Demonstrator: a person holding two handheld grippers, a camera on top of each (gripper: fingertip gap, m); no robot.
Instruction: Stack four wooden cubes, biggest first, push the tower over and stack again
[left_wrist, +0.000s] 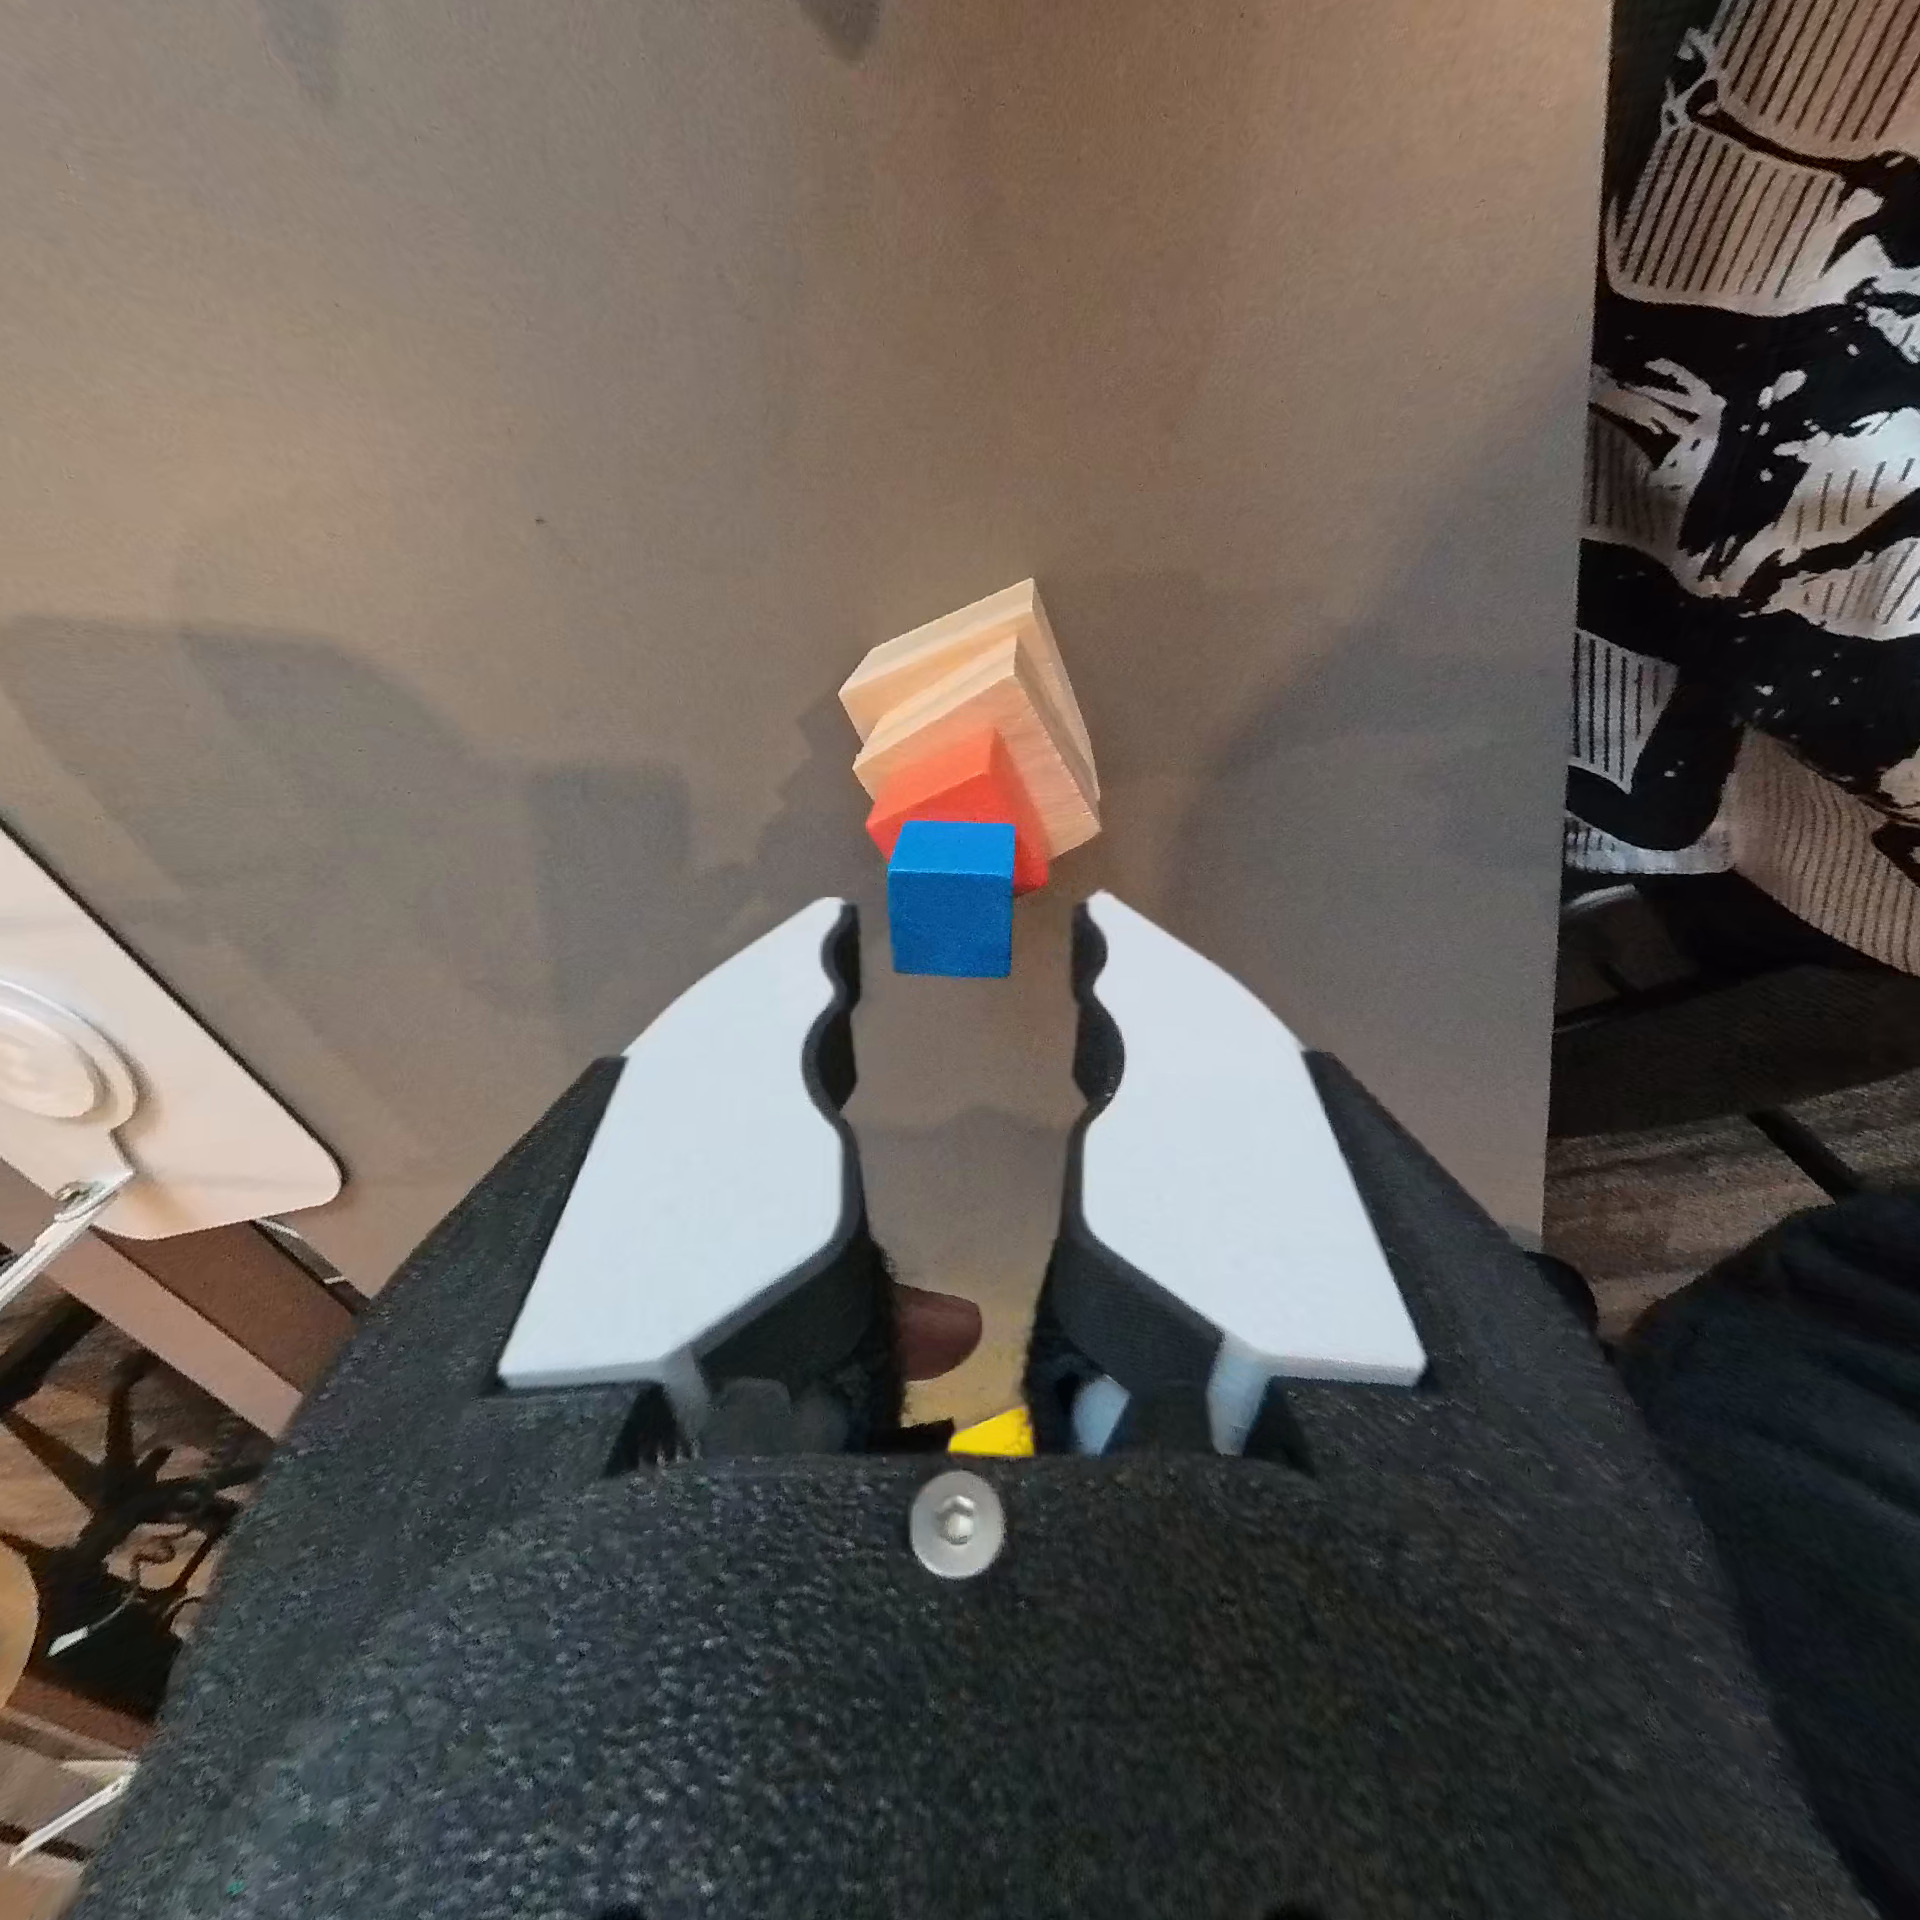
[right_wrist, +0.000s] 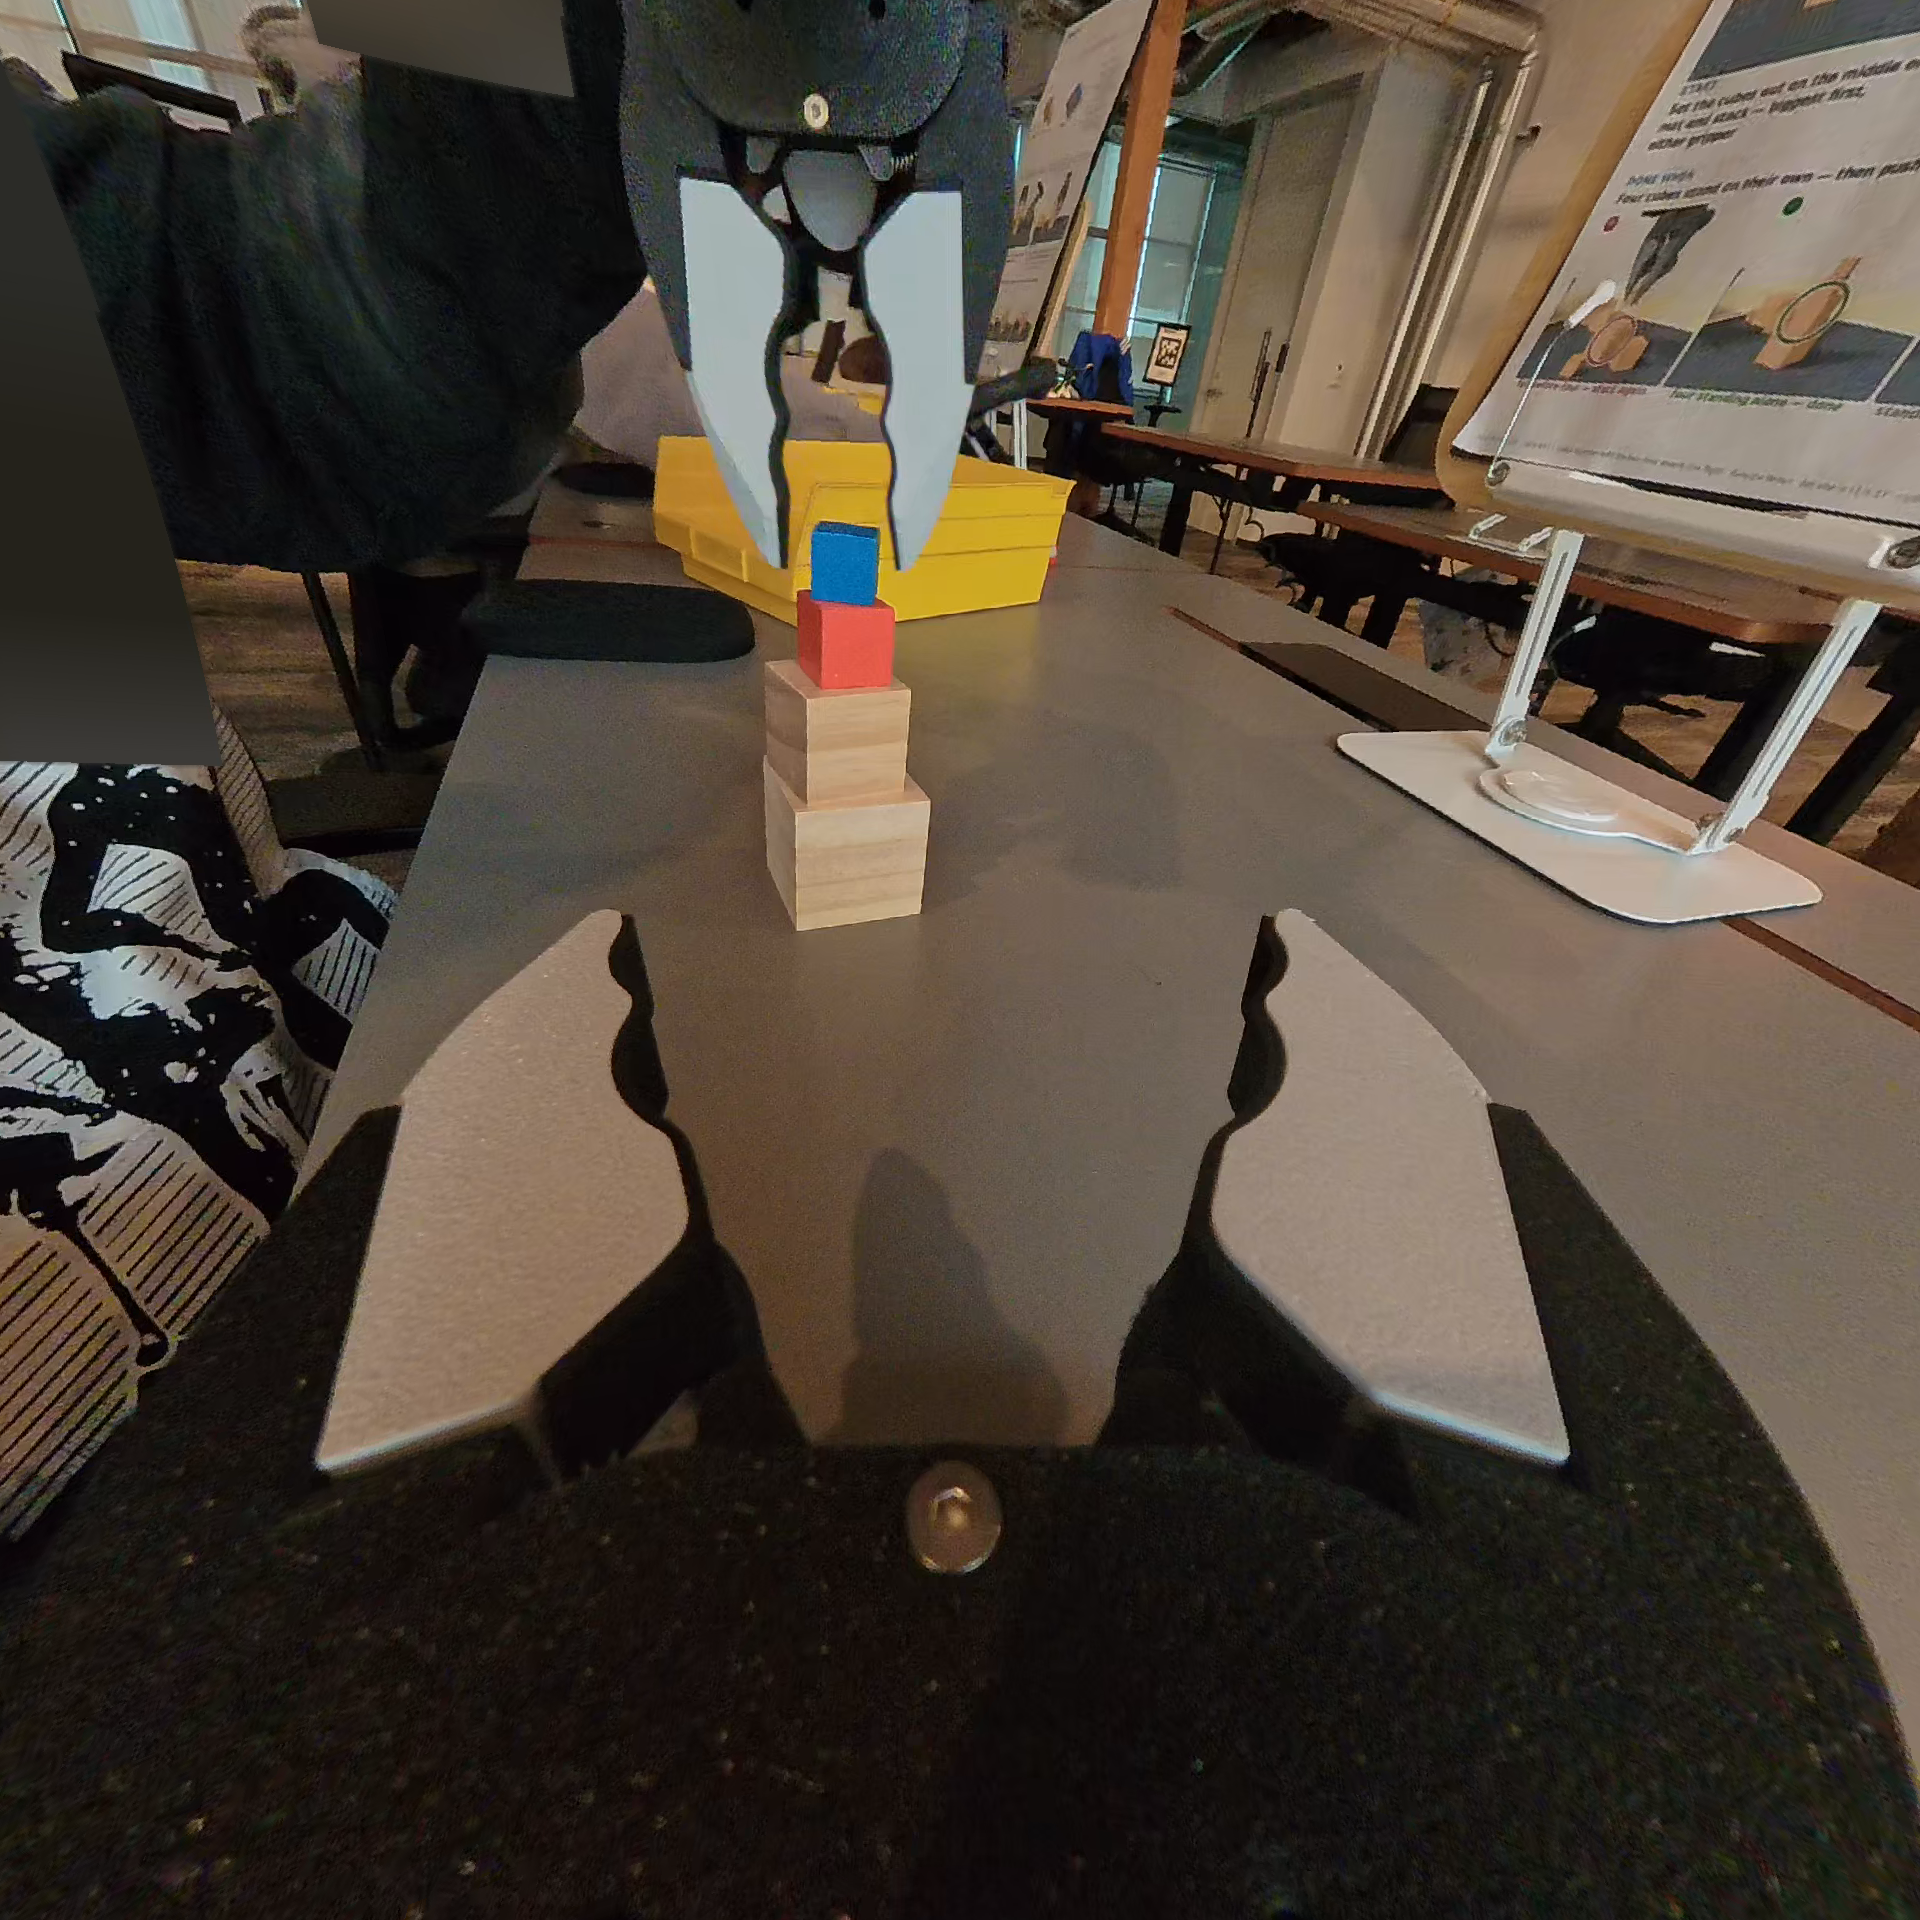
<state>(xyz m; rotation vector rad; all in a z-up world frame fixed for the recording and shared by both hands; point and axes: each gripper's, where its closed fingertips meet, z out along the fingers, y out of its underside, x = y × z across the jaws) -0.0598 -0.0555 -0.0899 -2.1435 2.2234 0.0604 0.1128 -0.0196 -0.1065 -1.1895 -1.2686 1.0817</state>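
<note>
A four-cube tower stands on the grey table (right_wrist: 1195, 748): the largest plain wooden cube (right_wrist: 847, 857) at the bottom, a smaller plain cube (right_wrist: 840, 732), a red cube (right_wrist: 847, 642), and a blue cube (right_wrist: 845, 564) on top. The left gripper (right_wrist: 836, 545) hangs above, fingers parted either side of the blue cube without touching. The right gripper (right_wrist: 940, 935) sits low before the tower, spread wide and empty.

An office-like workspace or lab: a grey desk (right_wrist: 1143, 831), more long tables (right_wrist: 1247, 447) at upper right, a yellow bin (right_wrist: 987, 551), and an instruction sheet on a white stand (right_wrist: 1621, 831).
</note>
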